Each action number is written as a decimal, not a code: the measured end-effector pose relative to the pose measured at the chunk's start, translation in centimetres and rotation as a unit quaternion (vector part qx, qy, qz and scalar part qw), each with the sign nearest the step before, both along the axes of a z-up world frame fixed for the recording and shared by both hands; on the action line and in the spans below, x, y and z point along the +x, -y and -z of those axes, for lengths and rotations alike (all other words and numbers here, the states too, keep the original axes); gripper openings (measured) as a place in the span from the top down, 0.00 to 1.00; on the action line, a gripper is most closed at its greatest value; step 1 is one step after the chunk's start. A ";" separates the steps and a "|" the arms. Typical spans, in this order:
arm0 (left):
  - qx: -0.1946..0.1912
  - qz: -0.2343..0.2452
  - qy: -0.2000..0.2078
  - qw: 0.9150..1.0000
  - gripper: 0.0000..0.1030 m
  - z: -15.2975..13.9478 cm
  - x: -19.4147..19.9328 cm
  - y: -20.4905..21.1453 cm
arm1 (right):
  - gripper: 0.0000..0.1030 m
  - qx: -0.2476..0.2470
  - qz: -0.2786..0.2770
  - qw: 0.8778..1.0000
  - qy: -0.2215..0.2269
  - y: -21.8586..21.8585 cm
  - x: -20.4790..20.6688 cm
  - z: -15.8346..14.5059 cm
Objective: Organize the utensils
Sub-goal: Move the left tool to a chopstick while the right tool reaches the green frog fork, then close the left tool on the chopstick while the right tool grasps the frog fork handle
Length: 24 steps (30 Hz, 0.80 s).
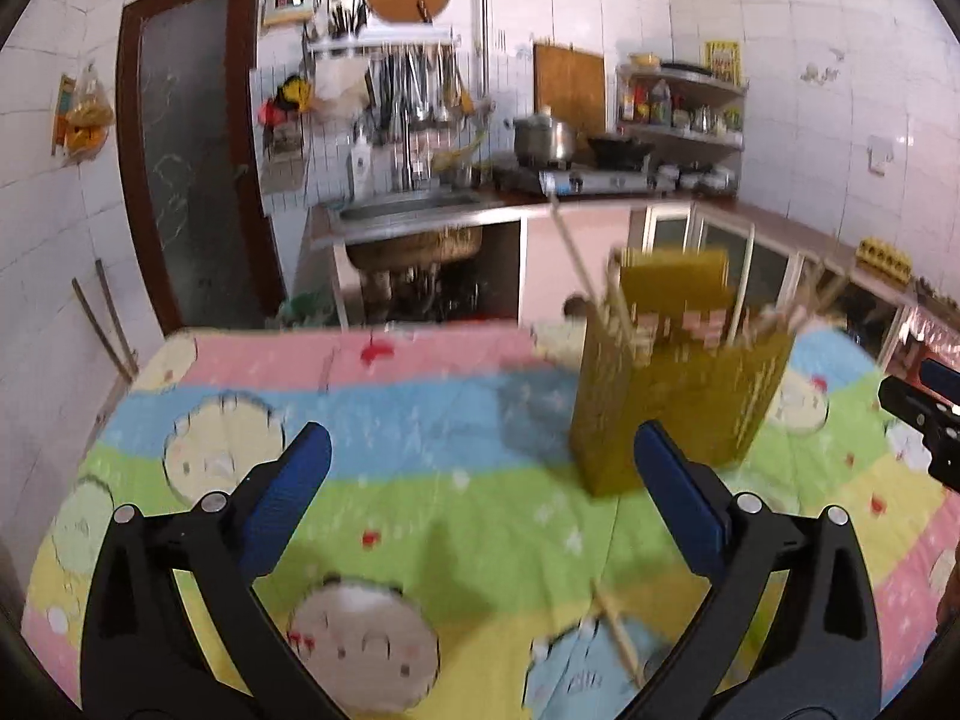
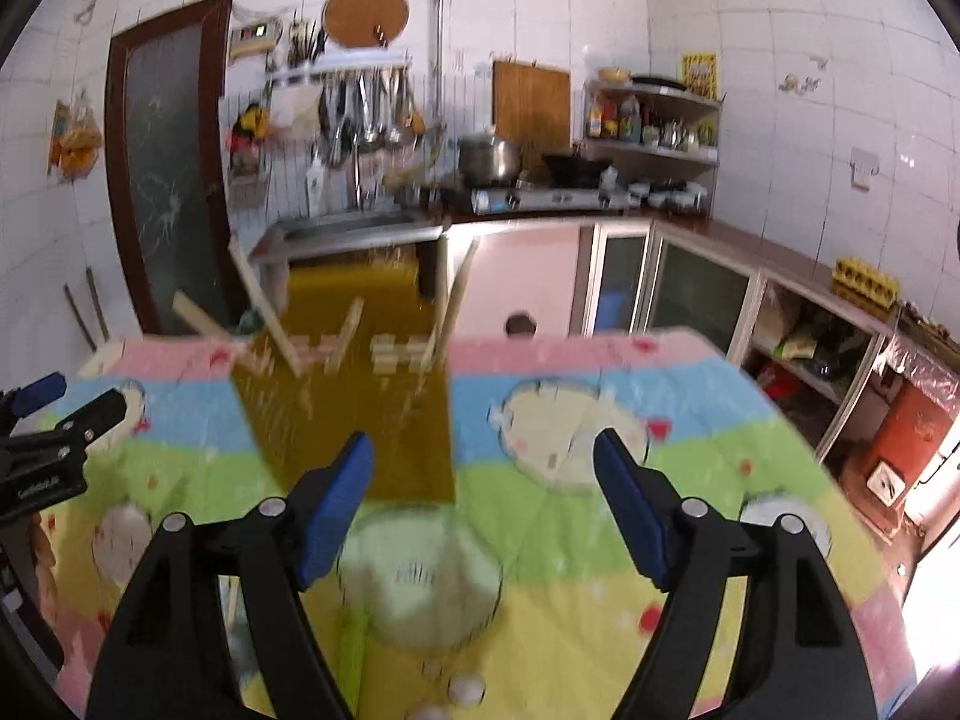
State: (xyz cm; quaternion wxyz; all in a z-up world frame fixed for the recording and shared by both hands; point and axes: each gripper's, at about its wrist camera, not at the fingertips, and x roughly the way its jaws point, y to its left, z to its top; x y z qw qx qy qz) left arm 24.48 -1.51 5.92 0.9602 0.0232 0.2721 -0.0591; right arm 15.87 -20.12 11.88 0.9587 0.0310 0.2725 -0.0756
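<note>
Olive perforated plastic utensil holder (image 1: 672, 396) upright on cartoon-print quilted table (image 1: 420, 516), wooden chopsticks (image 1: 576, 258) inside (one loose chopstick (image 1: 618, 642) nearby). No legible writing. Left hand-held gripper (image 1: 480, 468) and right hand-held gripper (image 2: 483, 474) both wide, empty.

One yellow utensil holder (image 1: 672, 396) on one cartoon tablecloth (image 1: 420, 420). One loose chopstick (image 1: 618, 636) lying on it. Chopsticks in holder: several, blurred, uncountable. Two grippers: left gripper (image 1: 480, 480), right gripper (image 2: 483, 486).
</note>
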 end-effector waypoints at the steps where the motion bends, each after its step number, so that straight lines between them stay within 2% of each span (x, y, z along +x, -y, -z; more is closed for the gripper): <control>1: -0.001 0.001 -0.009 1.000 0.05 0.7 -0.2 -0.2 | 0.27 0.001 -0.001 1.000 -0.007 -0.2 -0.2 0.6; 8: 0.006 0.000 -0.082 0.997 0.05 5.6 -0.2 -0.1 | 0.27 0.023 -0.002 0.997 -0.073 -2.0 -1.2 6.3; 12: 0.004 0.000 -0.117 0.993 0.05 7.6 0.0 0.2 | 0.27 0.017 -0.011 0.995 -0.099 -3.3 -1.3 8.0; 18: -0.003 -0.002 -0.144 0.990 0.05 9.1 0.3 0.9 | 0.29 0.026 -0.015 0.989 -0.147 -4.2 -0.5 9.8; 21: -0.015 -0.001 -0.158 0.987 0.05 9.6 0.5 1.0 | 0.40 0.024 -0.026 0.986 -0.164 -4.9 -0.2 10.5; 24: -0.015 -0.001 -0.163 0.986 0.05 10.0 0.7 1.3 | 0.43 0.029 -0.035 0.984 -0.172 -5.3 0.0 11.1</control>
